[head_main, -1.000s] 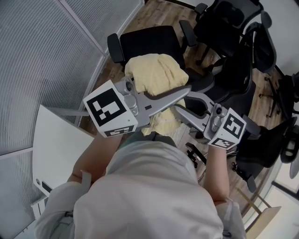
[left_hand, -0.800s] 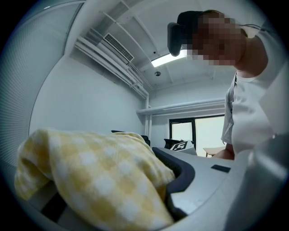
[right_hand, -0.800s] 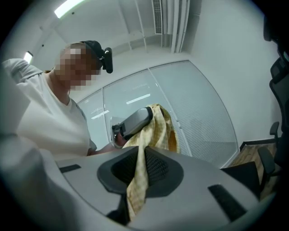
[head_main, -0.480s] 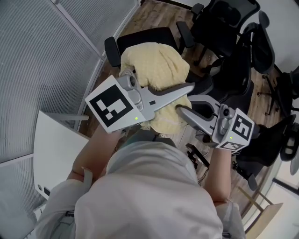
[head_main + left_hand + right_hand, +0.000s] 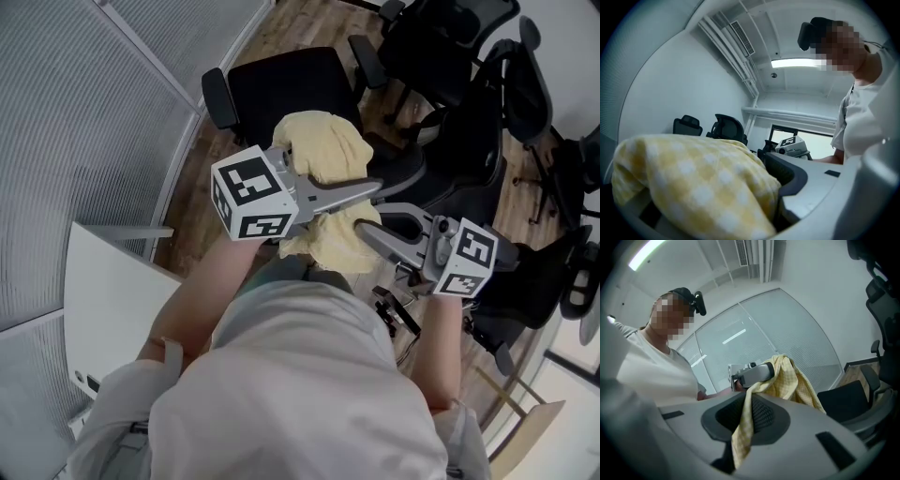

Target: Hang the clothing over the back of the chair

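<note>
Clothing (image 5: pixel 323 159) is clamped by the right tongs (image 5: pixel 360 229), just closed; it is flanked by the left tongs (image 5: pixel 372 188), just opened apart.

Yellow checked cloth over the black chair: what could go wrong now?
1. The left gripper has just been opening its jaws around the yellow checked cloth; bunched on the black office chair, it might slide off.
2. The right gripper has just been closing its jaws on a fold; pulling away could drag it down.

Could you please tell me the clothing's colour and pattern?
Clothing: yellow-white check, clearest in left gripper view.
</note>
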